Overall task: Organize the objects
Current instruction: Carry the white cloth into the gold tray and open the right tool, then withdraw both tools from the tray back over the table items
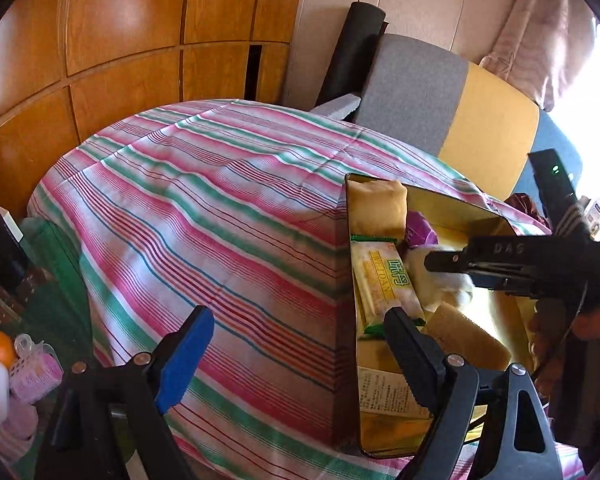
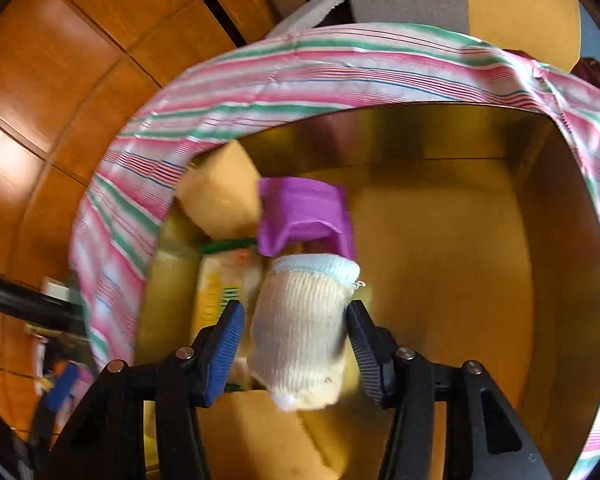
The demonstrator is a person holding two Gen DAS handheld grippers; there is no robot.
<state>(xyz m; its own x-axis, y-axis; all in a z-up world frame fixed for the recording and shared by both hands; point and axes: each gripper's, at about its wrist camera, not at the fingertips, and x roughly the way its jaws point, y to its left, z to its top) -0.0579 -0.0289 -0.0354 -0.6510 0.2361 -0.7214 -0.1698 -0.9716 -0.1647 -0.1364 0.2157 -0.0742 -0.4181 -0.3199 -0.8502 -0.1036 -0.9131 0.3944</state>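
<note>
Your right gripper (image 2: 296, 338) sits loosely around the cream sock (image 2: 300, 328) inside the gold tin (image 2: 571, 280); left gripper (image 1: 300, 344) gapes empty at the tin's edge. Drop-off step: let go, lift clear.

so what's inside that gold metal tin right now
The gold metal tin holds yellow sponges, a yellow snack packet with green print, a purple folded cloth and a cream knitted sock between the right gripper's jaws. Anything beneath them is covered.
</note>
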